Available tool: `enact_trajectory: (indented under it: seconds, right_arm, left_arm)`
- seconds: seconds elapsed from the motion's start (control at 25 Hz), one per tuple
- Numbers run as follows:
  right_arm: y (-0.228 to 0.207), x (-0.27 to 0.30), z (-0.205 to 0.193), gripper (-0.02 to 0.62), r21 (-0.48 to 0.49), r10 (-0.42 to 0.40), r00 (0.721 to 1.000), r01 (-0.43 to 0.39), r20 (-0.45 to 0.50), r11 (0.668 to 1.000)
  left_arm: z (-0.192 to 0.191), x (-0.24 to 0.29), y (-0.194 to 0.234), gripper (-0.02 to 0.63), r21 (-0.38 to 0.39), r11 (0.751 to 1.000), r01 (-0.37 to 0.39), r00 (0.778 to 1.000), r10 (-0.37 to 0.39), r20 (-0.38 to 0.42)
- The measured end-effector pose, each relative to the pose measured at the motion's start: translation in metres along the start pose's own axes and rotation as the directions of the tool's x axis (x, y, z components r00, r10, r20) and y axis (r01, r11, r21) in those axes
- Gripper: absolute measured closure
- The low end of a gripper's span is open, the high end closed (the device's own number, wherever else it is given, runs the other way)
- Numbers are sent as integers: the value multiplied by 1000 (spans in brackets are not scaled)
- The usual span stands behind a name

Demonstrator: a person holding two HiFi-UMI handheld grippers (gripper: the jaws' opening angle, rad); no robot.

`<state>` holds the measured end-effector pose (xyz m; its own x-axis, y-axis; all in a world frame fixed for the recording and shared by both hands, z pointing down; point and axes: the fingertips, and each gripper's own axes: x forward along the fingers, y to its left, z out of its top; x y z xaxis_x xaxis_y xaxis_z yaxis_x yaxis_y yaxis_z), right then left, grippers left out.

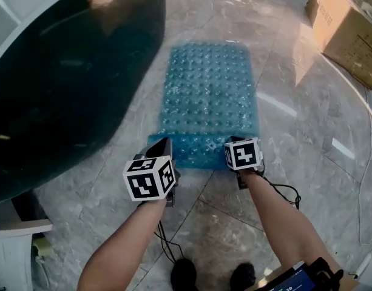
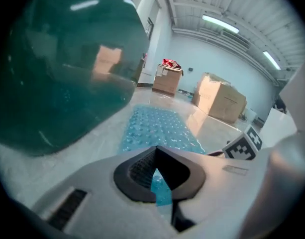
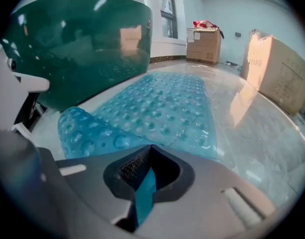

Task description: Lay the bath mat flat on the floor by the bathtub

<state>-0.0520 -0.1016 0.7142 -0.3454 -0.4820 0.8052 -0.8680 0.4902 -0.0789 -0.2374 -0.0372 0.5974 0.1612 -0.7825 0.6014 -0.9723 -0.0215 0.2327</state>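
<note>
**Head view.** The bath mat [image 1: 210, 96], translucent blue and covered in round bumps, lies lengthwise on the grey marble floor [image 1: 295, 132]. It sits just beside the dark green bathtub [image 1: 70, 83], which fills the upper left. Most of the mat rests flat; only its near edge is lifted. The left gripper [image 1: 164, 147] pinches the near left corner and the right gripper [image 1: 234, 144] pinches the near right corner. Each gripper carries a marker cube [image 1: 150, 177]. A black cable [image 1: 283, 193] loops on the floor by the right forearm. Cardboard boxes [image 1: 349, 35] stand at the upper right, well apart from the mat. Two dark shoes [image 1: 184, 274] show at the lower edge.

**Left gripper view.** The left gripper [image 2: 157, 183] has its jaws pressed together on a thin blue strip of the mat, visible between the dark pads. Beyond the jaws the bath mat [image 2: 157, 126] runs across the floor, with the bathtub [image 2: 62, 68] curving along its left side. Cardboard boxes [image 2: 219, 101] stand farther back, and the other gripper's marker cube [image 2: 244, 146] shows at the right.

**Right gripper view.** The right gripper [image 3: 145, 183] is likewise clamped on the mat's edge, a blue sliver caught between its pads. The bath mat [image 3: 162, 103] lies flat ahead, except for its near left part, which bulges up in a curl near the bathtub [image 3: 77, 44]. Cardboard boxes [image 3: 276, 73] stand to the right.
</note>
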Motion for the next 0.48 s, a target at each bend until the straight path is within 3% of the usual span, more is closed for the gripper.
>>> enact_trajectory:
  seconds: [0.28,0.48]
  right_arm:
    - [9,-1,-8,589,-66,-45,992,53,119,996]
    - [26,-30,-43,589,-91,-39,991,51,128,995]
  left_arm:
    - [-54,54,-15,606,18,997,74,997,-74,-14]
    - [-80,60,-22,606,42,994,97,994,-94,-60]
